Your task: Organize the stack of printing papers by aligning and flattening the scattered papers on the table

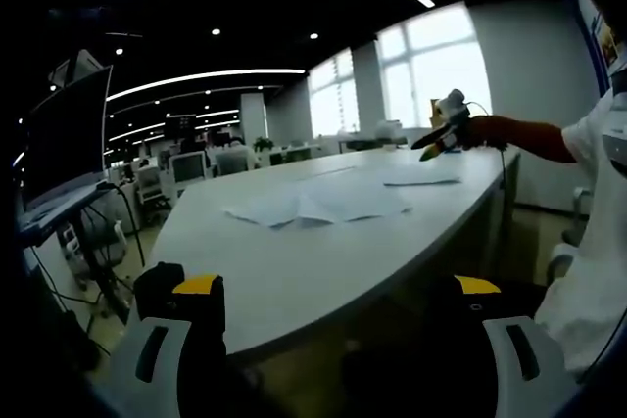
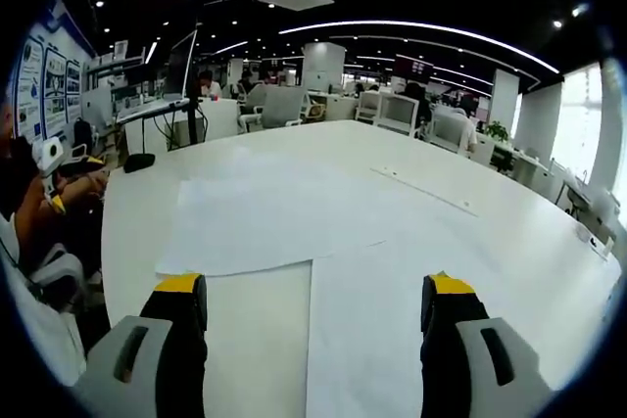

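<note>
papers (image 2: 294,212) just beyond spread right jaws

dim office lit by curved ceiling strips (image 2: 421,28) and small spotlights; bright windows (image 1: 431,70) blow out to white glare in the left gripper view; the white desk (image 2: 323,193) reflects light softly; fisheye bending grows toward the edges; overall soft, slightly blurred detail, dark ceiling

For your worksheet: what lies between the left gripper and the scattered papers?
In the left gripper view, only bare white table separates the left gripper from the papers.
</note>
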The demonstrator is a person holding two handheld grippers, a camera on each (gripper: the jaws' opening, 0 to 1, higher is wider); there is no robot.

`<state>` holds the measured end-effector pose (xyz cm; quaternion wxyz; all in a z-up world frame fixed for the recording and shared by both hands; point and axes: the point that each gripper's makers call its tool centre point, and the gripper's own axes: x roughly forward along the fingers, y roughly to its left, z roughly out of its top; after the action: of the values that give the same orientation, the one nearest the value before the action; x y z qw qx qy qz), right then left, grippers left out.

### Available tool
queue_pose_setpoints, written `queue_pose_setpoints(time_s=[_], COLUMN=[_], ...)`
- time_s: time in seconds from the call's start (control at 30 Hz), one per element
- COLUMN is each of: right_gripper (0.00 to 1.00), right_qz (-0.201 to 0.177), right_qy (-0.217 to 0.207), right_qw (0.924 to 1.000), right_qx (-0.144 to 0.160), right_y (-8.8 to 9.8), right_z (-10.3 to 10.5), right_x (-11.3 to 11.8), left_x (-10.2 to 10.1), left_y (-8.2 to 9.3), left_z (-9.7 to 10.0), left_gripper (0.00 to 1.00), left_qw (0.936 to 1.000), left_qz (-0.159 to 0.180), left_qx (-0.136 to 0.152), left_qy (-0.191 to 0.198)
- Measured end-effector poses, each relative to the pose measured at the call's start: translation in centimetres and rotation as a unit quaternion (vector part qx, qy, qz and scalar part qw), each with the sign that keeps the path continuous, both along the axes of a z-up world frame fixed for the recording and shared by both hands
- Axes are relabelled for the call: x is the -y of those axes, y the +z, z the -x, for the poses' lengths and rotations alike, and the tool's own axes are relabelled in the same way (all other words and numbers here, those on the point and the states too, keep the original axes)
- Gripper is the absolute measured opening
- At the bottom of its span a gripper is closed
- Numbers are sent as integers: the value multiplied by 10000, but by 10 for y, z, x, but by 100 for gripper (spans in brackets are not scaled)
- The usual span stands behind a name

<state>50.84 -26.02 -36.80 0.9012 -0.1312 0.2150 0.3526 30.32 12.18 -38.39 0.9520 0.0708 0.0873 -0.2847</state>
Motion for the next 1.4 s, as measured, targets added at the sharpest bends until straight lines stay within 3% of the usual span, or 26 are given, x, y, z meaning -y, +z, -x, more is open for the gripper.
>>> queue_pose_setpoints(time_s=[1.4], right_gripper=[86], right_qz=[98], right_qy=[63], right_qw=[9999], right_qx=[-52], right_y=[-5], right_z=[-7], right_x=[-6], left_x=[2], left_y=[-1], left_z=[-1], left_gripper=[97], left_qw=[10000], left_qz=[-18], left_qx=[-14], left_qy=[-18])
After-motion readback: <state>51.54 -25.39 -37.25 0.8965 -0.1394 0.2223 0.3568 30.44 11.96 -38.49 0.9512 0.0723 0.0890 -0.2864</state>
